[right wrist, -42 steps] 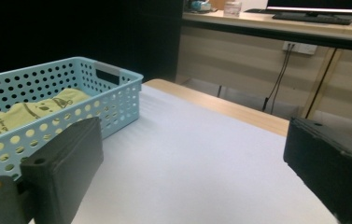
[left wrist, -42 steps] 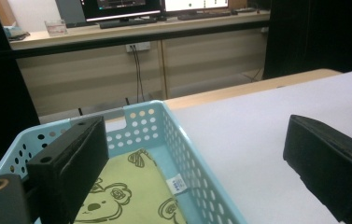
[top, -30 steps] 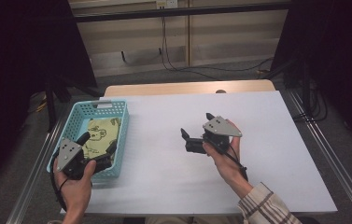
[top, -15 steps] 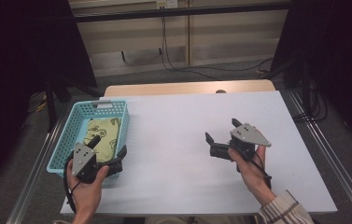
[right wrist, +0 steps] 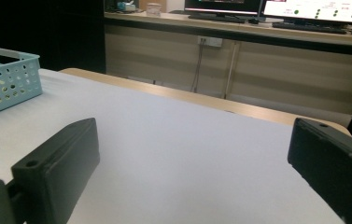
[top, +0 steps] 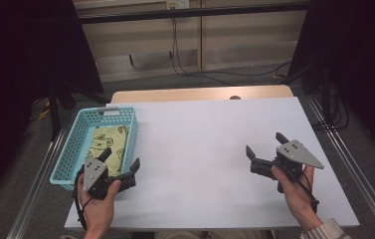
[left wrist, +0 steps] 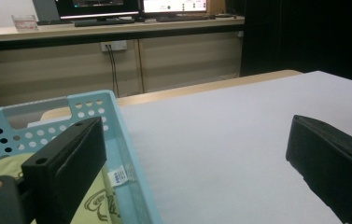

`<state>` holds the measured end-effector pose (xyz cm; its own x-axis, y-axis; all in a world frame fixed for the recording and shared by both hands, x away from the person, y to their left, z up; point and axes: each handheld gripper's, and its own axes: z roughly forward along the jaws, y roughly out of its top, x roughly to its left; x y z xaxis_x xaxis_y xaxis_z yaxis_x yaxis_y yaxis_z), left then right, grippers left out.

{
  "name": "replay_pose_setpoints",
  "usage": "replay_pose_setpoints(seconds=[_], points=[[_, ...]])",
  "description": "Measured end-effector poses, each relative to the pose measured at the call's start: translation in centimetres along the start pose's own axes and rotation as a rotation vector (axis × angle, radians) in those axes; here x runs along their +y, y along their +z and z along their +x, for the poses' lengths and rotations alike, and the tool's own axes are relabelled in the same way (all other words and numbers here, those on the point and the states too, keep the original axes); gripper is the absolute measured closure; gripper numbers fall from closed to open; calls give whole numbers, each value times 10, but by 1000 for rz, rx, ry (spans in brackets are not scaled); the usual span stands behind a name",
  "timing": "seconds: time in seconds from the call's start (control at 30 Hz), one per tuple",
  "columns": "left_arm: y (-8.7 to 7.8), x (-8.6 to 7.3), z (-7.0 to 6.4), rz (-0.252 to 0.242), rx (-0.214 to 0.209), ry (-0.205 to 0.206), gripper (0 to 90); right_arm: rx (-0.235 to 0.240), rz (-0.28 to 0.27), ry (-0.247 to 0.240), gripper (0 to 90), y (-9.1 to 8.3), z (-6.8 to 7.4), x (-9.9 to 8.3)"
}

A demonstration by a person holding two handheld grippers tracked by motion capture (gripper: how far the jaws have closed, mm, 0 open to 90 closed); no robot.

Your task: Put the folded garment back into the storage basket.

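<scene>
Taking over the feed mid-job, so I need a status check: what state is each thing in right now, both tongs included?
Left tongs: open, holding nothing, straddling the near right wall of the basket.
Right tongs: open, empty, over bare table.
Blue basket: upright at the table's left edge, holding the cloth.
Yellow-green printed cloth: lying flat inside the basket.
White table: bare between the two hands.

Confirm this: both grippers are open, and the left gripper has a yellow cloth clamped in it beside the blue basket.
Not quite. The left gripper is open and holds nothing; the yellow cloth lies inside the blue basket, as the high view shows. The right gripper is open too.
</scene>
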<state>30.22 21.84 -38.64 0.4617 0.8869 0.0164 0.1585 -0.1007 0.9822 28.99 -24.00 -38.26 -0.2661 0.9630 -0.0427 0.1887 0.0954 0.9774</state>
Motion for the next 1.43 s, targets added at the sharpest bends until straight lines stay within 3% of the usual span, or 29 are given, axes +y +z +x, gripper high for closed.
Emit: replay_pose_setpoints(seconds=[0.1,0.23,0.37,0.4,0.53,0.6,0.7,0.77,0.83,0.97,1.13,1.23,1.33,1.37,1.43], points=[[-4,-3,0,3,6,17,49,-12,-2,5,14,-8,-6,-6],[-9,-8,1,-9,14,-7,49,-32,-5,3,13,-19,-13,-18],[-12,-13,0,9,14,-29,48,-64,-18,23,12,-31,-22,-27],[-14,-13,1,10,18,-13,49,-72,-20,25,12,-34,-23,-28],[-19,-14,4,3,26,-14,48,-87,-16,20,6,-45,-28,-35],[-22,-16,5,8,30,-37,47,-89,-11,24,6,-49,-29,-39],[-26,-20,8,11,36,-42,47,-92,-2,25,6,-55,-30,-44],[-33,-23,12,7,64,-31,42,-102,-8,38,6,-59,-31,-47],[-35,-24,13,8,65,-51,39,-111,-24,58,6,-63,-34,-48],[-39,-25,13,9,68,-36,39,-121,-24,53,4,-69,-37,-51],[-43,-30,13,15,120,-40,39,-150,-12,36,5,-78,-40,-58],[-42,-31,15,26,127,-21,39,-182,-4,64,7,-79,-43,-61],[-39,-32,16,21,113,-66,39,-160,-7,57,7,-77,-41,-61],[-40,-32,17,33,118,-44,39,-158,-11,63,7,-77,-41,-61],[-37,-32,17,44,97,-66,39,-151,-17,59,7,-75,-40,-60]])
